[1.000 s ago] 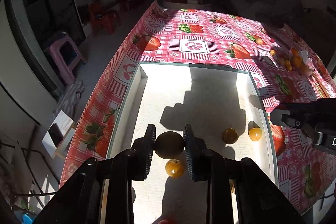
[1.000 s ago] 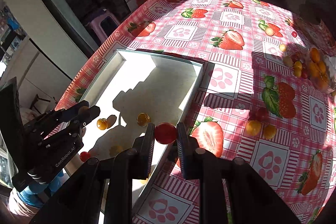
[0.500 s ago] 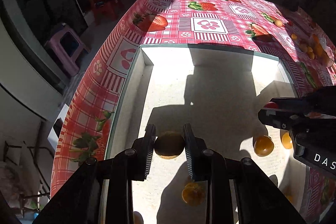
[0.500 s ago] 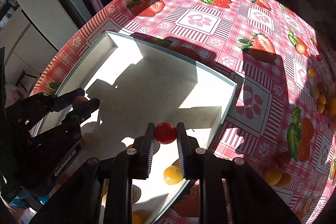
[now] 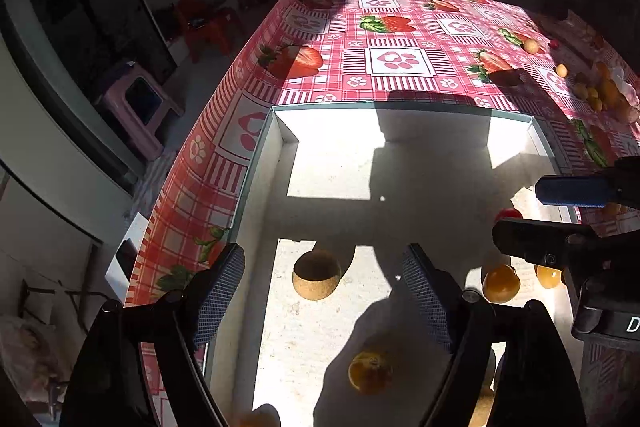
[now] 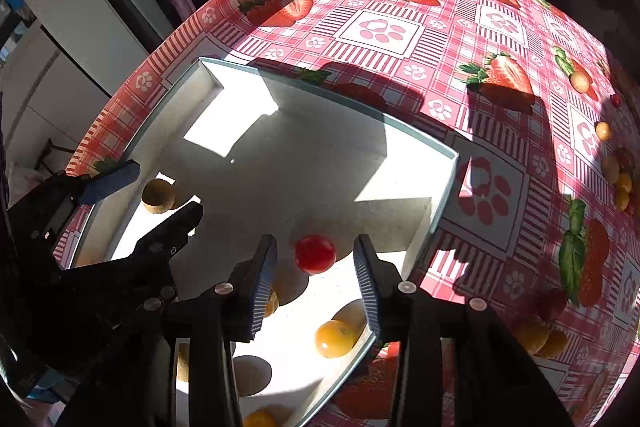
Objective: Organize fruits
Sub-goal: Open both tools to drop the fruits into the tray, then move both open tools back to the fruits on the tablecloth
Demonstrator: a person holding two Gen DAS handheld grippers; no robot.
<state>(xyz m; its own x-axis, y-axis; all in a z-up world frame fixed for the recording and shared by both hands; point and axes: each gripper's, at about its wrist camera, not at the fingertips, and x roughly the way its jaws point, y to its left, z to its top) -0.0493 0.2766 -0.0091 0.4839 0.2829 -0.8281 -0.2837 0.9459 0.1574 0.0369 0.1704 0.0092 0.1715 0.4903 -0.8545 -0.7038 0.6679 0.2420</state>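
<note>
A: So, both tongs now gape wide — left tongs (image 5: 320, 279), right tongs (image 6: 316, 267)?
B: Yes — released: brown fruit (image 5: 316, 279) and red tomato (image 6: 315, 254) lie inside the white tray (image 5: 260, 179).

A round orange fruit (image 6: 259, 419) was cut off by the right wrist view's bottom edge. The heap of small yellow fruits (image 5: 600, 95) at the table's far right was too small and shadowed to count.
</note>
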